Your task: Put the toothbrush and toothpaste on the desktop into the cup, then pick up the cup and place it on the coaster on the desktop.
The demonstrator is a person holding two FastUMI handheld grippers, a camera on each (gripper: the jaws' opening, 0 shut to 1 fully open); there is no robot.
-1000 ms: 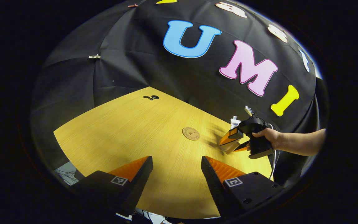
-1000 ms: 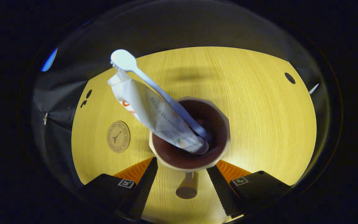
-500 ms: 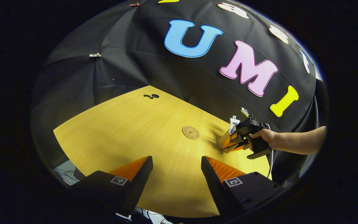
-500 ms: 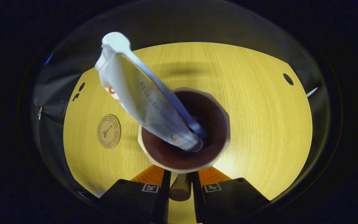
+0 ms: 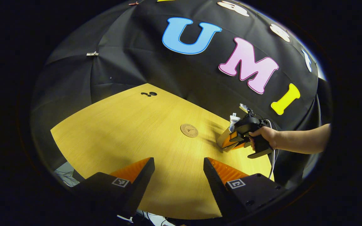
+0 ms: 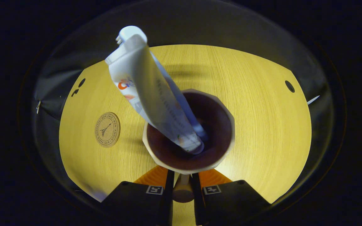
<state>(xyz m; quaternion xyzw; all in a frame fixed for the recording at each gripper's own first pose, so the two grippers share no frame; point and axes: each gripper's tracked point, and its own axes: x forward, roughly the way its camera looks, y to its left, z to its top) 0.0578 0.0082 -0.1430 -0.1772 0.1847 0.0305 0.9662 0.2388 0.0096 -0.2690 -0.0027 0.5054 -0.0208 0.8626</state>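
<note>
toothpaste [image 6: 156,94] and toothbrush [image 6: 127,32] lean inside the cup [image 6: 222,147], whose handle [image 6: 182,191] is pinched between the right gripper [image 6: 182,185] fingers. coaster [image 6: 107,129] lies on the desk [image 6: 262,125], left of the cup. left gripper [image 5: 178,169] fingers gape wide, holding nothing.

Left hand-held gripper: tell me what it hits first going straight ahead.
Probably the bare desktop: the left hand-held gripper points down at open wood, with the coaster slightly off to one side. Depth is unclear.
</note>
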